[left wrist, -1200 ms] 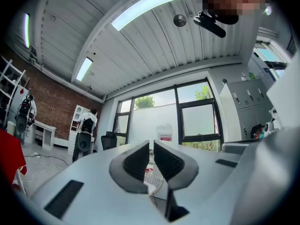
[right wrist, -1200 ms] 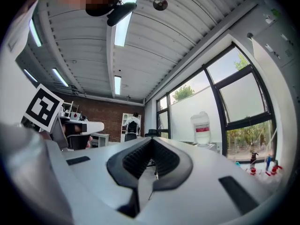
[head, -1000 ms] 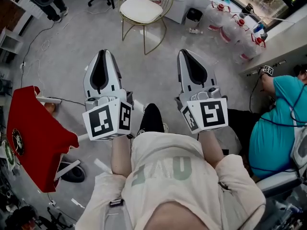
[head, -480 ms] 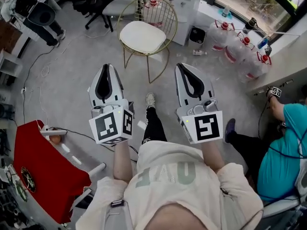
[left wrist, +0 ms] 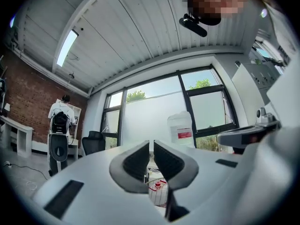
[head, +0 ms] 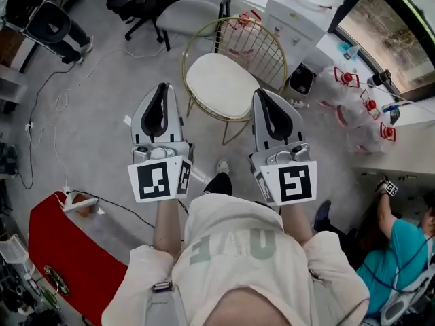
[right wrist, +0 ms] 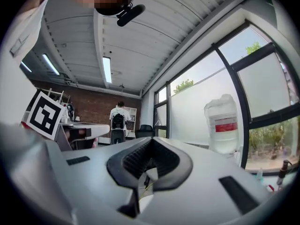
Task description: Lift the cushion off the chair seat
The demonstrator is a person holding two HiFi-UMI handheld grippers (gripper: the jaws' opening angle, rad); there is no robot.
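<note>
- Closer than a second ago, left tongs [head: 160, 90] and right tongs [head: 266, 97] have come up to the chair [head: 253, 43], which then stood far ahead.
- Left tongs: jaws together, nothing between them.
- Right tongs: jaws together, also empty.
- Cushion [head: 221, 85]: white, smooth, rounded pad covering the gold wire chair's seat.
- It lies between the two tips, untouched by either.
- Only the head view shows the cushion; the gripper views look level at windows [left wrist: 150, 111], a water jug [right wrist: 221, 123] and a person [right wrist: 118, 120] by a brick wall.
</note>
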